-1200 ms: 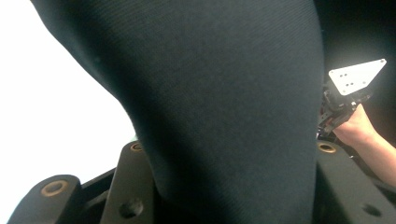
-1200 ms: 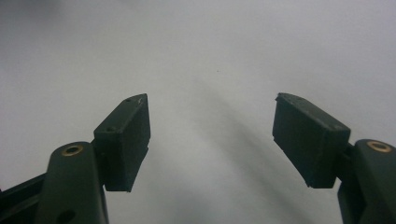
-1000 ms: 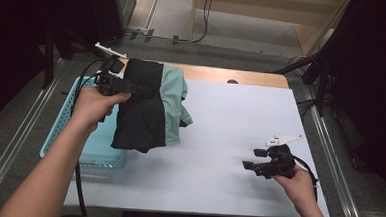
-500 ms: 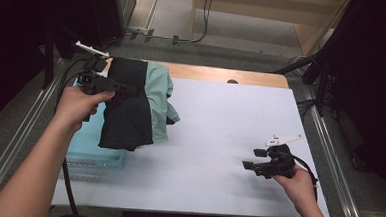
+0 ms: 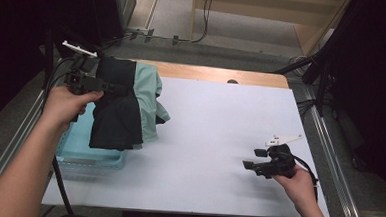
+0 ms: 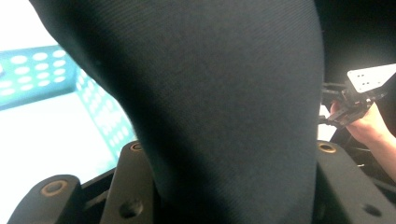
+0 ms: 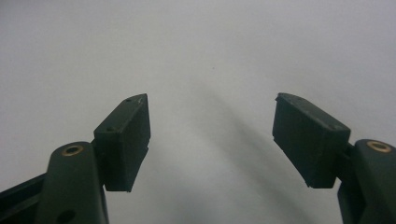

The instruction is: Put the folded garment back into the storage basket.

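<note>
While we carry the folded clothes with our left gripper (image 5: 113, 88), the main worry is the way the bundle hangs: the jaws are closed on the thick upper fold, and everything below dangles free. The bundle is held in the air above the near-left part of the white table (image 5: 219, 140), partly over the teal basket (image 5: 86, 155) at the left edge. If we lower it carelessly, the hanging hem could catch on the basket rim and drape half outside. The layers could also part, since the black garment (image 5: 114, 119) lies over the mint-green garment (image 5: 149, 98), and we cannot tell whether the jaws pinch both.

Seen from the left gripper view, the black cloth (image 6: 224, 102) is a fine, matte knit, soft and rounded where it bulges between the jaws. The green piece looks smoother and lighter, with a loose corner hanging down at its right. The basket is rigid plastic, its wall (image 6: 100, 112) pierced with rows of oval holes. The tabletop is flat, plain and slightly glossy.

Farther right, our right gripper (image 5: 250, 165) rests low near the table's front right, its jaws standing wide apart with nothing between the blocky dark pads (image 7: 128, 140).
</note>
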A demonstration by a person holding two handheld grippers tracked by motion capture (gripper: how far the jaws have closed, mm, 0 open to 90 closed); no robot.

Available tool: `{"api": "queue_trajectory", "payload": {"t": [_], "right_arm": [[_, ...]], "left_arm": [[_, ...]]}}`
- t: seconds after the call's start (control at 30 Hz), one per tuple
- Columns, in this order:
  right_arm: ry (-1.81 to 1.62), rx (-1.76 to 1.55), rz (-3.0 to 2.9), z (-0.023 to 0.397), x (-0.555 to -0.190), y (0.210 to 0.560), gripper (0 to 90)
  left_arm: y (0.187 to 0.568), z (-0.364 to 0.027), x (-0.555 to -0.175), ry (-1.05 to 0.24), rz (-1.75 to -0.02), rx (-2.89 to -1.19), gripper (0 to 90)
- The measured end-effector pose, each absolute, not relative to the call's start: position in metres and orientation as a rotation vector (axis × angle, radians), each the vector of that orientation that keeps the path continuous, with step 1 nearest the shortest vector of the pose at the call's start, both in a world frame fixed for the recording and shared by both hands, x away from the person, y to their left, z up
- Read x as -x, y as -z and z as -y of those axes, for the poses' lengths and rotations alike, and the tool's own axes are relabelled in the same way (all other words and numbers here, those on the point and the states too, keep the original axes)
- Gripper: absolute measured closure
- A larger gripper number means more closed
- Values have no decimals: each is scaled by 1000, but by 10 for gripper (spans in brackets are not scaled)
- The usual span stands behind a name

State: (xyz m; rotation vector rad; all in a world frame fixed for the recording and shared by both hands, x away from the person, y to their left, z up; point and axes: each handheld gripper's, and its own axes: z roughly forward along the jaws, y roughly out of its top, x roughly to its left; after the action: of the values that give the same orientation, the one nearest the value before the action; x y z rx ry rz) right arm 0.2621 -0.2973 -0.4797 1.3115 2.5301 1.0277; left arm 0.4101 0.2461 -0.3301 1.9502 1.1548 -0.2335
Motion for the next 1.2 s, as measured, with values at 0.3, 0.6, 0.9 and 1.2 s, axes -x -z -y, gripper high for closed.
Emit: {"api": "queue_trajectory", "payload": {"t": [0.3,0.6,0.9,1.2], "right_arm": [[-1023,-1317,-2527,297,-262,480,263],[-1017,-1321,-2530,297,-262,480,263],[-1019,-1322,-2529,297,-262,480,263],[-1018,-1320,-2531,296,-263,480,263]], "left_arm": [[328,-264,-405,209,-1148,-1951,567],[328,-277,-402,201,-1157,-1937,567],[322,-296,-395,182,-1173,-1904,567],[321,-311,-389,166,-1189,-1906,567]]}}
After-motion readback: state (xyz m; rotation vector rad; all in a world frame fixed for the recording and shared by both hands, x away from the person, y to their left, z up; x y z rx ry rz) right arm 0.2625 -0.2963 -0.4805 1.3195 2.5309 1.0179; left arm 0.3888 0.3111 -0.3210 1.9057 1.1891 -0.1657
